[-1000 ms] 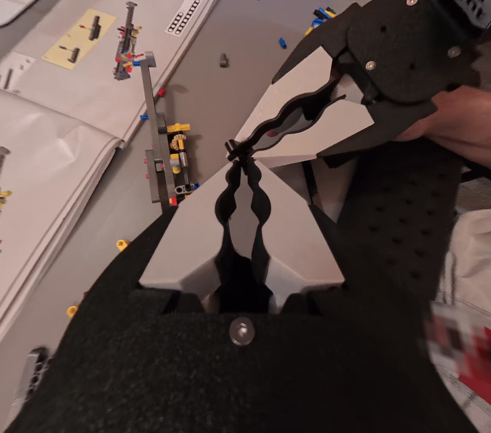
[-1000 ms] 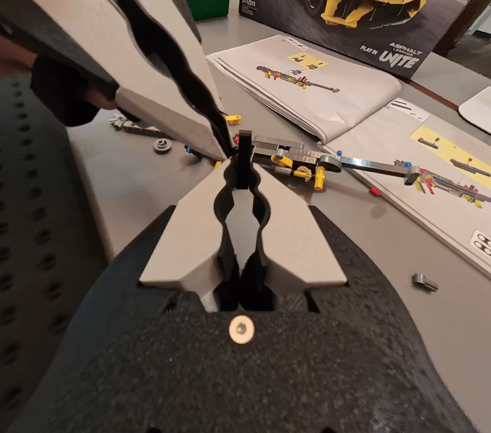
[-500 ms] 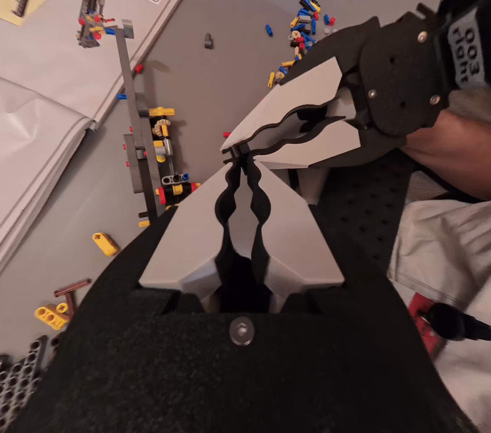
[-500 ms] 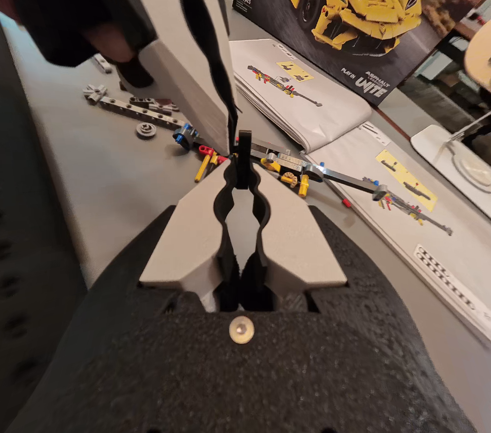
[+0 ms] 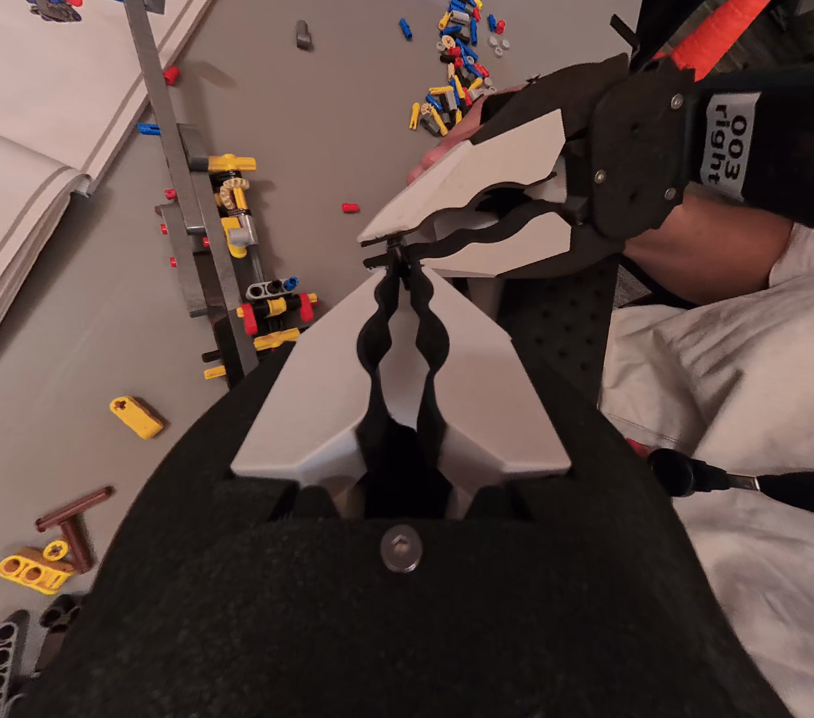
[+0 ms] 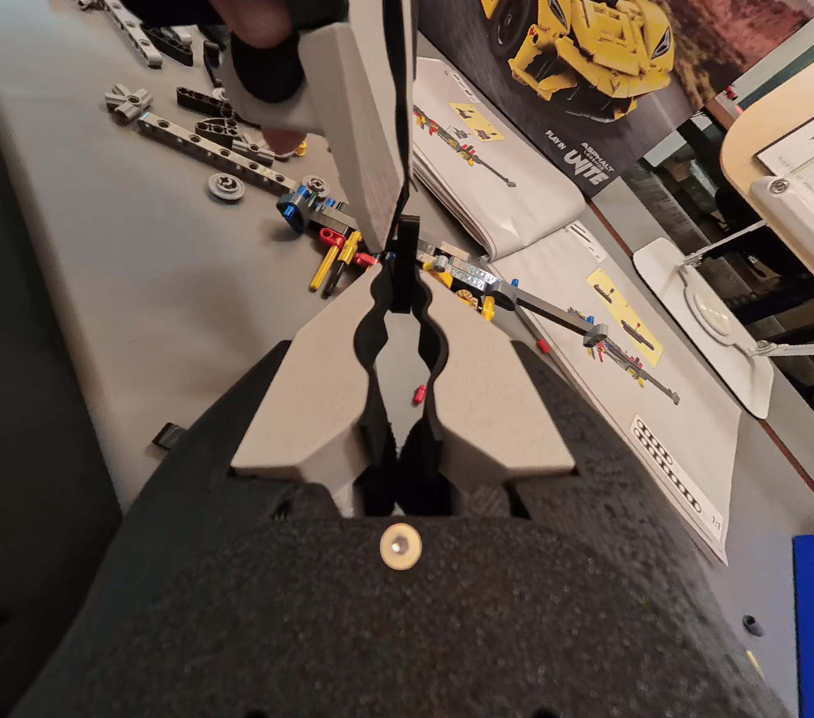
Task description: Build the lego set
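I am clenching my right gripper (image 6: 400, 278) on a small black lego piece (image 6: 405, 265) at the centre of the frame, above the grey worktop (image 6: 145, 300). My left gripper (image 5: 398, 271) is pinching a tiny dark pin (image 5: 395, 252) against that piece. The long grey partly built lego assembly (image 5: 194, 185) is lying on the worktop at left, beside the open instruction booklet (image 5: 79, 71).
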### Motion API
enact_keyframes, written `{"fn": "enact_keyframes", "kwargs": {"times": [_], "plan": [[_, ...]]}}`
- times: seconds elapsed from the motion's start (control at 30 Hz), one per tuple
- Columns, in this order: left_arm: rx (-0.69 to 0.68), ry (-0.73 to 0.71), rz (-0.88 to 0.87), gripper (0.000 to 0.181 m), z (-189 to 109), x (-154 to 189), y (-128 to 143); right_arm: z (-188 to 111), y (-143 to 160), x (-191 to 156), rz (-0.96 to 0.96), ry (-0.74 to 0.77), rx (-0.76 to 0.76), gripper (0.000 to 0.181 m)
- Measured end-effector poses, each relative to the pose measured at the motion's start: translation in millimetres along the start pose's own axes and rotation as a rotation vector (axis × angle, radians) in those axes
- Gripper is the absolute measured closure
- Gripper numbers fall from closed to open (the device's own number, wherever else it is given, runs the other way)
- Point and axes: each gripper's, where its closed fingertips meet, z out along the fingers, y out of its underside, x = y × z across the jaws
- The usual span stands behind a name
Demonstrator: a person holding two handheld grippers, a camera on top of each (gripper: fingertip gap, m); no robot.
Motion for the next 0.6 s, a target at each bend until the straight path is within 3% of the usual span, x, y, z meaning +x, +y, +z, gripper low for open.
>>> {"fn": "enact_keyframes", "kwargs": {"times": [0.6], "plan": [[-0.097, -0.011, 0.009, 0.177, 8, -8, 14, 6, 14, -8, -0.14, 0.02, -0.106, 0.174]]}}
